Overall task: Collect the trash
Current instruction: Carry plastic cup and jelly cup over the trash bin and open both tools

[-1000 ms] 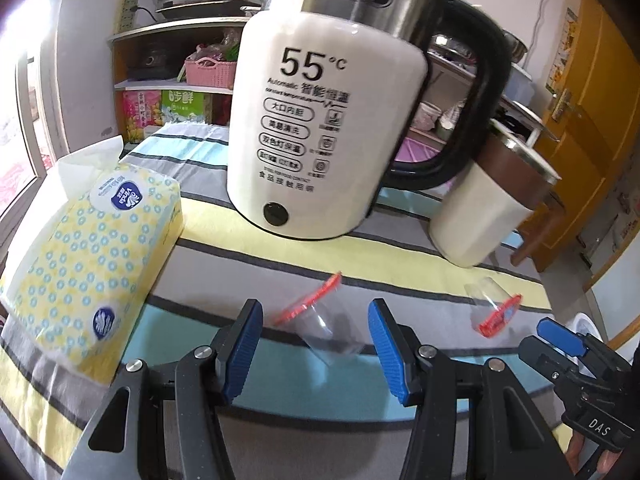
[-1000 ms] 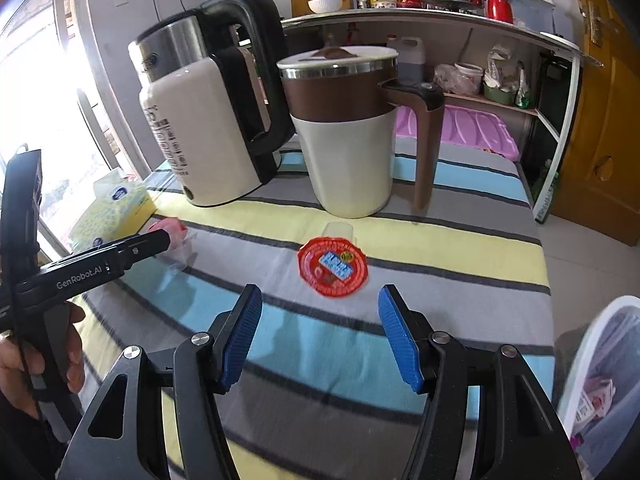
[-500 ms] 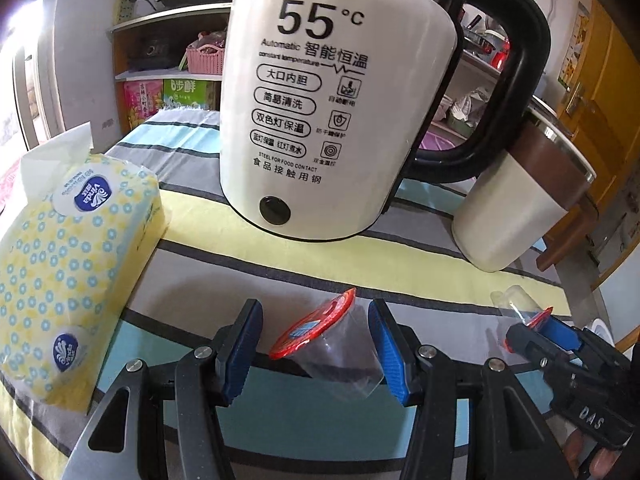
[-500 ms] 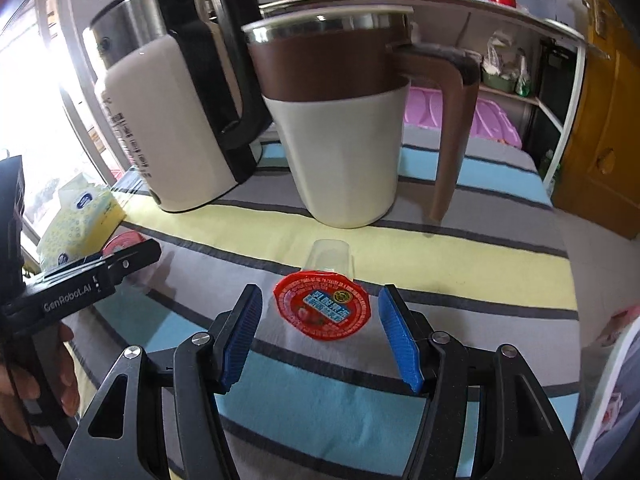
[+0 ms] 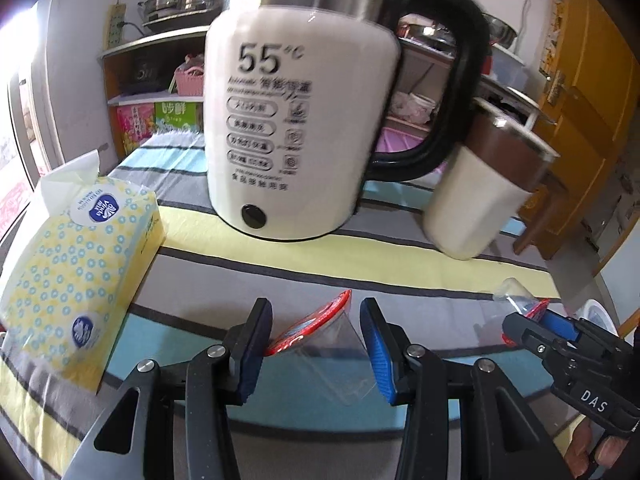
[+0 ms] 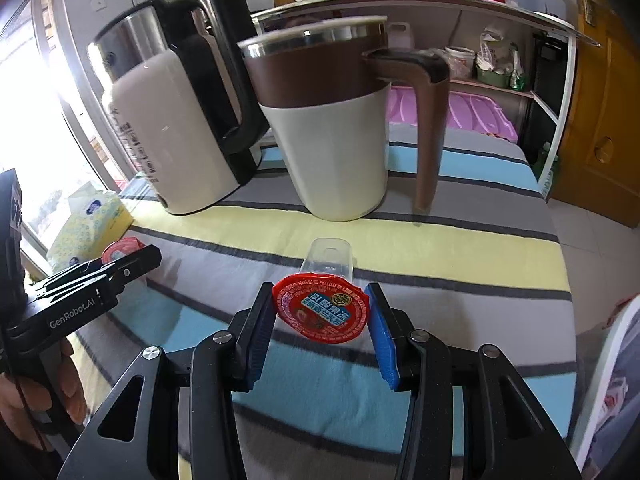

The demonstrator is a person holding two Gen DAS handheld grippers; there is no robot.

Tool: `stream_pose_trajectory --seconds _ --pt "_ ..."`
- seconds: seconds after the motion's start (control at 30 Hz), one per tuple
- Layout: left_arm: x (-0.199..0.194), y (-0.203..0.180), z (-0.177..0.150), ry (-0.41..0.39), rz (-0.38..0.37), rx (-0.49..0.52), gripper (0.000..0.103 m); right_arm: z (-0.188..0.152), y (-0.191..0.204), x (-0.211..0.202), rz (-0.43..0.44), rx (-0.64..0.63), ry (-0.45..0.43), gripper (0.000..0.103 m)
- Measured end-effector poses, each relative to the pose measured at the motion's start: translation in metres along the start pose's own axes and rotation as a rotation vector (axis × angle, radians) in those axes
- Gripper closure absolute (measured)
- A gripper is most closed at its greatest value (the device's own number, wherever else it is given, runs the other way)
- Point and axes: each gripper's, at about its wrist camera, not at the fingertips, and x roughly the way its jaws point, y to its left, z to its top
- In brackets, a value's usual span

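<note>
While each gripper (image 5: 316, 350) (image 6: 320, 336) pinches clear red-lidded cup (image 5: 320, 340) (image 6: 322, 310), jaws half-closed.

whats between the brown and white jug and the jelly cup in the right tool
Only bare striped tablecloth: the right wrist view shows nothing between the jug and the red-lidded jelly cup.
</note>
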Motion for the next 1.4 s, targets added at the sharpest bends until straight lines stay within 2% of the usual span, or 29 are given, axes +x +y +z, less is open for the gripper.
stream_pose_trajectory --seconds 0.8,1.4 --pt "-0.105 -0.093 -0.076 -0.064 -0.147 0.134 0.057 -0.074 -0.013 -0.130 0.020 0.020 -0.123 0.057" --pt "-0.139 -0.153 -0.109 -0.073 -0.253 0.236 0.057 -0.119 -0.045 -0.193 -0.044 0.085 -0.186 0.057"
